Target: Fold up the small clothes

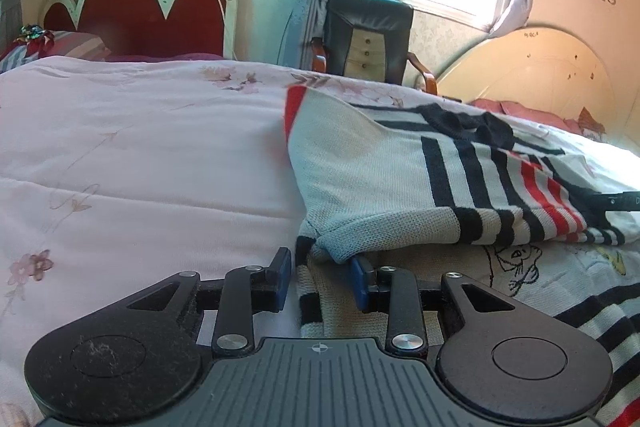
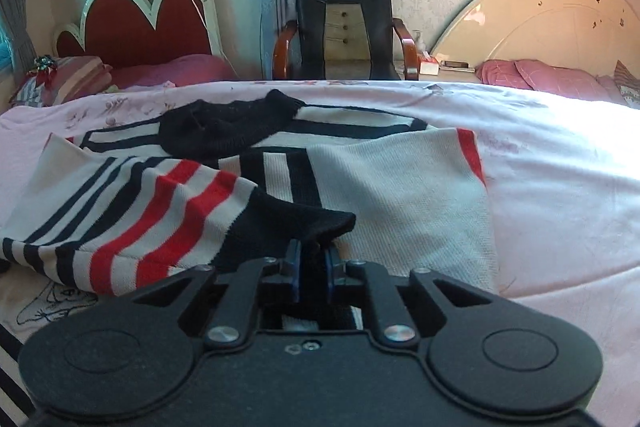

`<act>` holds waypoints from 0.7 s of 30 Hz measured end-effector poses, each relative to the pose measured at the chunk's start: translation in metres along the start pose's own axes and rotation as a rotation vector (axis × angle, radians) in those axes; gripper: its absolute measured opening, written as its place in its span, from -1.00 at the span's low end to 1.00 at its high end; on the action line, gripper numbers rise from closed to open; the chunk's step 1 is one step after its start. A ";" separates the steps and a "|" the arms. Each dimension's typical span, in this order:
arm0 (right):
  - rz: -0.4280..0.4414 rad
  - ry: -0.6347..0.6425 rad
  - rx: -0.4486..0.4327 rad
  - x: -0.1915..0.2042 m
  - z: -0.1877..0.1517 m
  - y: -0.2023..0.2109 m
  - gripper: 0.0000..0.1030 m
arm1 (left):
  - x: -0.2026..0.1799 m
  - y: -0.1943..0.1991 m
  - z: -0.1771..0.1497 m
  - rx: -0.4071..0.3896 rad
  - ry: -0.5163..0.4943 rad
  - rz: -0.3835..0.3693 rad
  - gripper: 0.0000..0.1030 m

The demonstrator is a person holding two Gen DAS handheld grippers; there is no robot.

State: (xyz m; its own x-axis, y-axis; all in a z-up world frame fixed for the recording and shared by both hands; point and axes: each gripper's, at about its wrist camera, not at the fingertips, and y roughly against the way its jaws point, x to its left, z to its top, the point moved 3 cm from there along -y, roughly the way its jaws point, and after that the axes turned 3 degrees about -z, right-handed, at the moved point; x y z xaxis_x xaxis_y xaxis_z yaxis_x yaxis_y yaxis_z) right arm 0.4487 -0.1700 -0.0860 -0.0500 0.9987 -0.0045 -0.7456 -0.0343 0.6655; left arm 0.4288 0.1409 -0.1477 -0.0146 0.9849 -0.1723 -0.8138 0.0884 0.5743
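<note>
Left gripper (image 1: 322,277): jaws wide, straddling the sweater (image 1: 400,179) edge at 6 o'clock, gripping nothing. Sweater spread on the pink quilt (image 1: 140,155), side panel already turned over the body toward 3 o'clock. Right gripper (image 2: 313,269): jaws narrow, pinched on the black sleeve cuff (image 2: 320,225) at 6 o'clock. Seemingly midway: sleeve still to lay flat, lengthwise fold left. Hem cut off; layers underneath hidden.

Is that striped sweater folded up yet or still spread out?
Partly folded: the sweater has one sleeve drawn across its body, cuff pinched in the right gripper.
</note>
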 end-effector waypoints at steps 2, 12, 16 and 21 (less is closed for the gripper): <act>-0.005 -0.013 -0.060 -0.004 0.001 0.021 -0.65 | -0.002 0.022 0.009 -0.063 0.049 -0.050 -0.38; 0.164 0.124 0.008 0.067 -0.009 0.014 -0.76 | -0.077 -0.045 0.007 0.048 -0.086 -0.093 -0.25; 0.161 0.112 0.033 0.061 -0.011 0.011 -0.65 | -0.075 -0.031 0.018 0.005 -0.080 -0.103 -0.23; 0.148 0.044 -0.059 0.051 0.019 0.009 -0.63 | -0.077 -0.051 0.047 -0.025 -0.065 -0.102 -0.19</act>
State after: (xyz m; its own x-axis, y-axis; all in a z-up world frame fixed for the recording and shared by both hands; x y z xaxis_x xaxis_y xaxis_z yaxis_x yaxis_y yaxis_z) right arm 0.4520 -0.1188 -0.0665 -0.1902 0.9801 0.0565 -0.7654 -0.1840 0.6167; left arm 0.4990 0.0680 -0.1258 0.1058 0.9787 -0.1760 -0.8234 0.1855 0.5363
